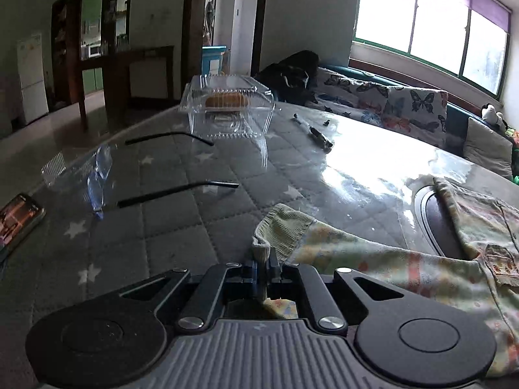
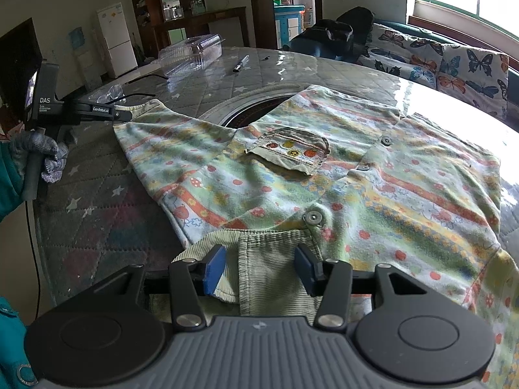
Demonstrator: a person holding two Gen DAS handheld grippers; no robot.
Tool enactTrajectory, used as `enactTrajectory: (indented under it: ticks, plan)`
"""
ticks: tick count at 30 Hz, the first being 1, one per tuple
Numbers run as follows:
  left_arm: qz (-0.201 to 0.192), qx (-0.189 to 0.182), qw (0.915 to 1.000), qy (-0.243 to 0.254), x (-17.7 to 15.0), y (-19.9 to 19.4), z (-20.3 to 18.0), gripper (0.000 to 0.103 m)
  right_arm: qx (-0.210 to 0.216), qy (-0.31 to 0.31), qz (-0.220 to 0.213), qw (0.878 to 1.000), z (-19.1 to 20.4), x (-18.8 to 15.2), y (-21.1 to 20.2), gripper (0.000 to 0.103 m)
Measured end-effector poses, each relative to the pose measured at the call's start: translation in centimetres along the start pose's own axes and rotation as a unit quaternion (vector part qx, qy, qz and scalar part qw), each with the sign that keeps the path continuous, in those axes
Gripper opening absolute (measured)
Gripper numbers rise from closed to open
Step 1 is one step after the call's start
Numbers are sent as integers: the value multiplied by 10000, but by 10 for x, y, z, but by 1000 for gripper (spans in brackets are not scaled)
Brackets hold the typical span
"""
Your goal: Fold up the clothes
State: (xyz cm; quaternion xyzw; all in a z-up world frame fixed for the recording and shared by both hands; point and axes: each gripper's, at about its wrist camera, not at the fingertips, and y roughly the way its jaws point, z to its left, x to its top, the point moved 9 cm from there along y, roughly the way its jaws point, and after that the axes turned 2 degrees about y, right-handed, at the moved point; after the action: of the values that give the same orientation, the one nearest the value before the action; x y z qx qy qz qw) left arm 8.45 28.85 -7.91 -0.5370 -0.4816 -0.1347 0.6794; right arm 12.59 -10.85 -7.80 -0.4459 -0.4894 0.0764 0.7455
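A small printed shirt (image 2: 324, 175) with a corduroy chest pocket (image 2: 292, 152) lies spread, front up, over the quilted table (image 2: 97, 214), part of it draped across a dark round inset in the tabletop. It looks like light, soft cotton that will sag and crease wherever it is unsupported, so the ribbed corduroy trim at cuffs and collar, thicker and less slippery than the body cloth, seems the surer place to pinch. The left gripper (image 1: 263, 267) is closed tight on the ribbed sleeve cuff (image 1: 282, 230), which bunches up just ahead of its fingertips while the sleeve trails away to its right toward the body of the shirt. The right gripper (image 2: 259, 267) stands wide open, its blue pads (image 2: 214, 269) either side of the corduroy collar (image 2: 272, 269), which lies directly between and beneath them; nothing is held. A gloved hand (image 2: 45, 159) grips the left tool's handle, holding it low and roughly level with the table, far out to the left of the right gripper. Spectacles (image 1: 97, 178), a clear plastic box (image 1: 227, 110) and a pen (image 1: 313, 133) lie well ahead of the left gripper, clear of the cloth.
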Motion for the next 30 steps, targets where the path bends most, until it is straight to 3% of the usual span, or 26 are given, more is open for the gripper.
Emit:
enactTrajectory:
  ticks: [8,12,15,19,25,30]
  plan:
    - [72,256,9996,95,9,11,5,6,-2,-192,-46,9998,5,1,-3,50]
    - [76,390,9990,186,9,7,8,27,-13,-334,-46,9994,8,-2,-8,50]
    - [66,460,9988,169,10,1,13,29,-79,-433,-34,9990,9,-5,-11,50]
    - [-99,369,9992,131,17,-19,8,40,-108,-420,-136,9990,9,-3,-21,50]
    - [-324,-560,9965,531,22,-59,-55,47,-226,-348,-200,9989,3,-6,-33,48]
    - [-242,-1667,9794,1111,3,-83,-140,47,-346,-125,-86,9993,-9,-17,-34,37]
